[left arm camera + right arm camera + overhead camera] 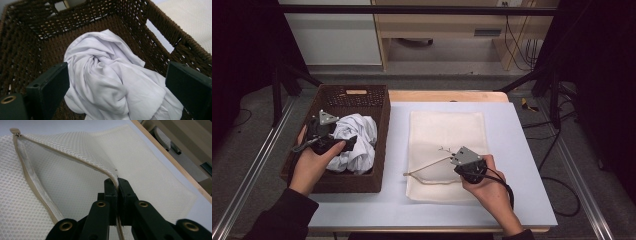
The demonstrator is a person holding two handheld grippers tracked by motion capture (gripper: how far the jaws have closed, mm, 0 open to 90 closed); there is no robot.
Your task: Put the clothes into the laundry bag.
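Forearms enter at the bottom of the high view. Left tool [343,144] hovers over white cloth [356,141] in brown wicker basket [382,120]; right tool [453,161] lifts the zipper edge of cream mesh bag [447,130] on the pale surface [522,165]. Left gripper view: jaws released wide, cloth [107,82] bunched below, basket [32,45] around. Right gripper view: jaws clenched on bag [75,180] opening edge, zipper pull [15,131] far corner.
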